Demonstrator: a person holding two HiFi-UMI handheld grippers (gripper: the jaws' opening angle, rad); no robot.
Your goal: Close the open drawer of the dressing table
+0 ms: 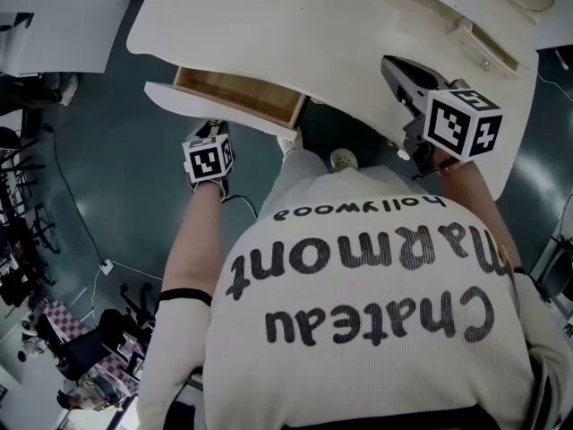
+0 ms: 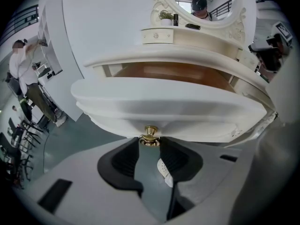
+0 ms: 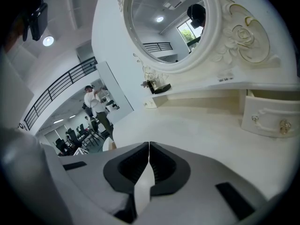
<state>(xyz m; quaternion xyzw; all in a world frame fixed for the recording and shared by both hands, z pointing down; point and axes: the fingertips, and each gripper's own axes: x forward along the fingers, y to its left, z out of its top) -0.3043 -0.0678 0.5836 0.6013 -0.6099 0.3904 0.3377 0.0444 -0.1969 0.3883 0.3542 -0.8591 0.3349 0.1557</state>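
The white dressing table [image 1: 295,25] has its wide drawer [image 1: 237,97] pulled out, its wooden inside showing. The curved drawer front [image 2: 164,107] fills the left gripper view, with a gold knob [image 2: 150,136] at its lower edge. My left gripper [image 2: 150,143] holds that knob at the very tips of its jaws. In the head view the left gripper [image 1: 213,137] sits just under the drawer front. My right gripper [image 1: 394,68] hovers over the table top at the right, its jaws shut and empty [image 3: 149,145].
An oval mirror [image 3: 168,22] stands at the back of the table, with a small upper drawer [image 3: 269,118] to its right. The person's shoes [image 1: 344,159] are under the table. Chairs and people [image 3: 96,107] are far off to the left.
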